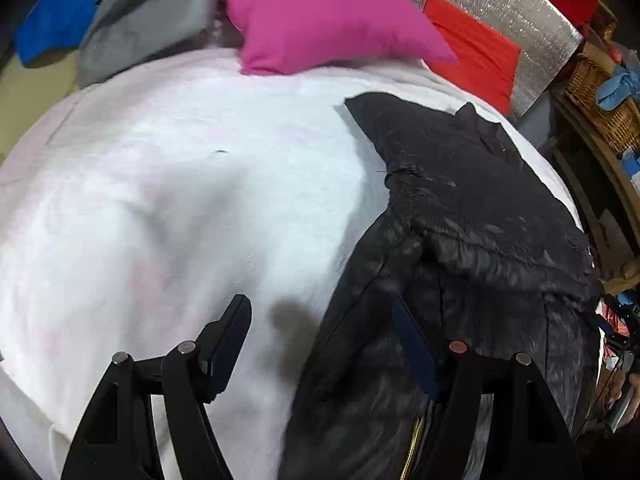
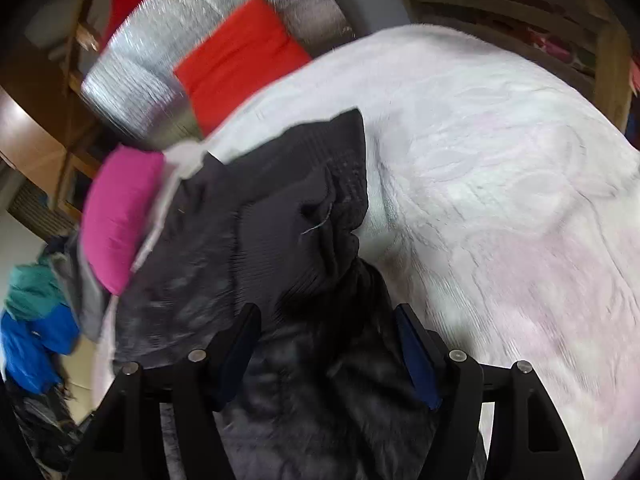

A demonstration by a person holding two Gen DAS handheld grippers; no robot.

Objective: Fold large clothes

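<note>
Lying on the white quilted cover (image 1: 168, 208), the black jacket (image 1: 472, 216) runs its long axis from the near edge, under both cameras, away toward a ribbed hem corner near the pink cushion (image 1: 320, 16). In the left wrist view the left gripper (image 1: 324, 320) stands with its jaws wide apart, holding nothing; one finger hangs over bare cover and the other over the jacket's near edge, so the garment lies mostly to that gripper's right. In the right wrist view the right gripper (image 2: 328, 332) is likewise spread wide, with dark fabric directly between and beneath its fingers; whether the pads press on cloth cannot be told, and no pinch is visible. Judged from these positions, the right gripper is the nearer to the jacket's body, and the left must shift toward the garment before any fold along its length.
</note>
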